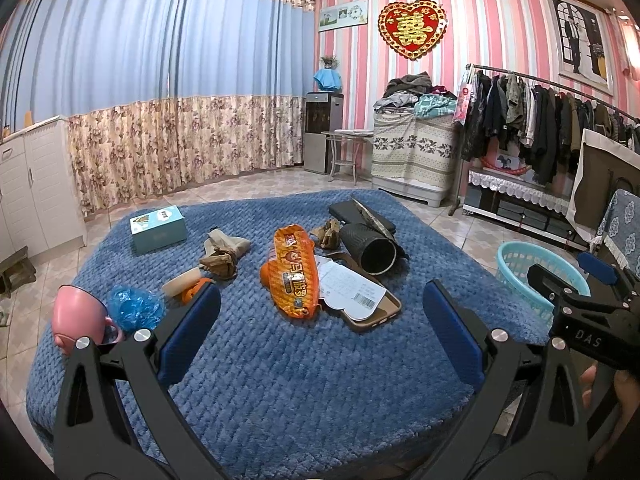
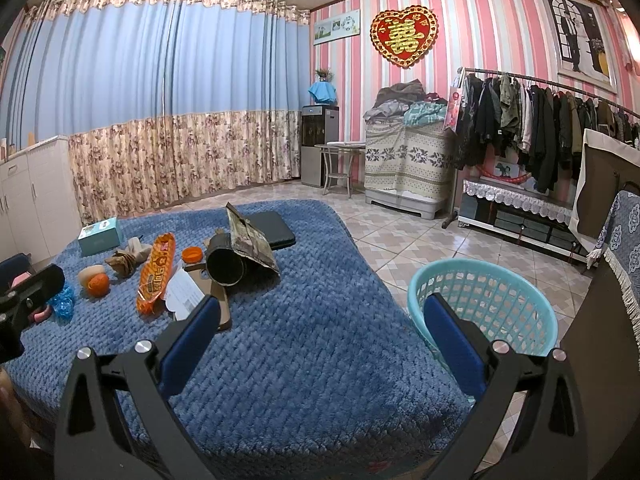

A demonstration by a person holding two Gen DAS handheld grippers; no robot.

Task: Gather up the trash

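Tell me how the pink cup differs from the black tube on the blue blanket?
The pink cup is smooth with a handle; the black tube is textured and has none. The cup sits at the blanket's edge, near the left hand-held gripper; the tube lies mid-blanket beside a phone case. The tube looks longer. Both lie tipped on their sides.
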